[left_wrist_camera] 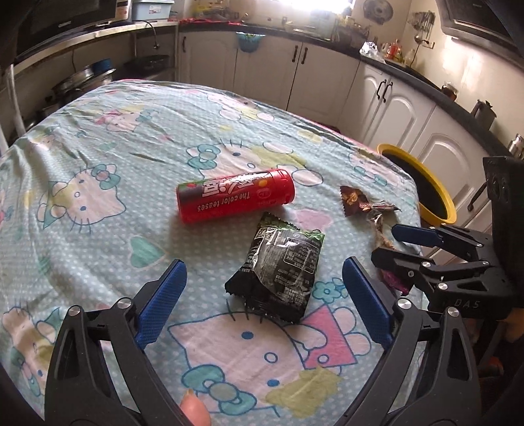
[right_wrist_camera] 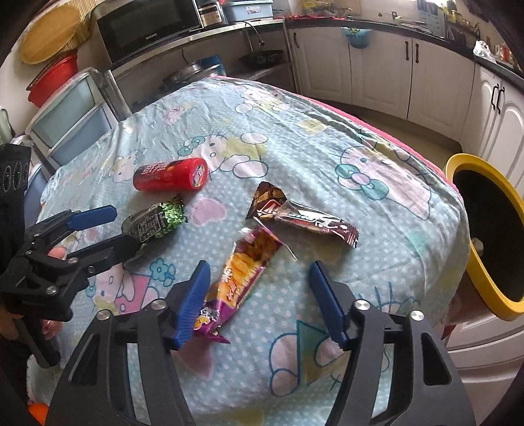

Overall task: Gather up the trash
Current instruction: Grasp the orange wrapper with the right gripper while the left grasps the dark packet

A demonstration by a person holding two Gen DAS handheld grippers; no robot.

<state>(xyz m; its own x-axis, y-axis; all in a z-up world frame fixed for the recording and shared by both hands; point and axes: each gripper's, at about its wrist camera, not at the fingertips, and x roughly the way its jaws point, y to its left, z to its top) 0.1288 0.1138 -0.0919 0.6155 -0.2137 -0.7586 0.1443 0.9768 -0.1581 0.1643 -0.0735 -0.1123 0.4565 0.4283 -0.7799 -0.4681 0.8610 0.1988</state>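
Several pieces of trash lie on the cartoon-print tablecloth (left_wrist_camera: 98, 137). A red tube (left_wrist_camera: 234, 199) (right_wrist_camera: 171, 174) lies on its side. A black-green snack packet (left_wrist_camera: 275, 272) (right_wrist_camera: 154, 222) lies between the open jaws of my left gripper (left_wrist_camera: 263, 278) (right_wrist_camera: 119, 226). A brown wrapper (left_wrist_camera: 360, 200) (right_wrist_camera: 301, 219) lies toward the bin. A purple-orange snack wrapper (right_wrist_camera: 242, 268) lies between the open jaws of my right gripper (right_wrist_camera: 258, 281) (left_wrist_camera: 389, 239), against its left finger. A yellow-rimmed black trash bin (left_wrist_camera: 422, 190) (right_wrist_camera: 488, 236) stands beside the table's right edge.
White kitchen cabinets (left_wrist_camera: 327, 75) and a dark counter run along the back and right. A microwave (right_wrist_camera: 147, 26) and shelves with pots stand at the back left. A red basin (right_wrist_camera: 52, 78) and drawer unit (right_wrist_camera: 72, 118) stand left of the table.
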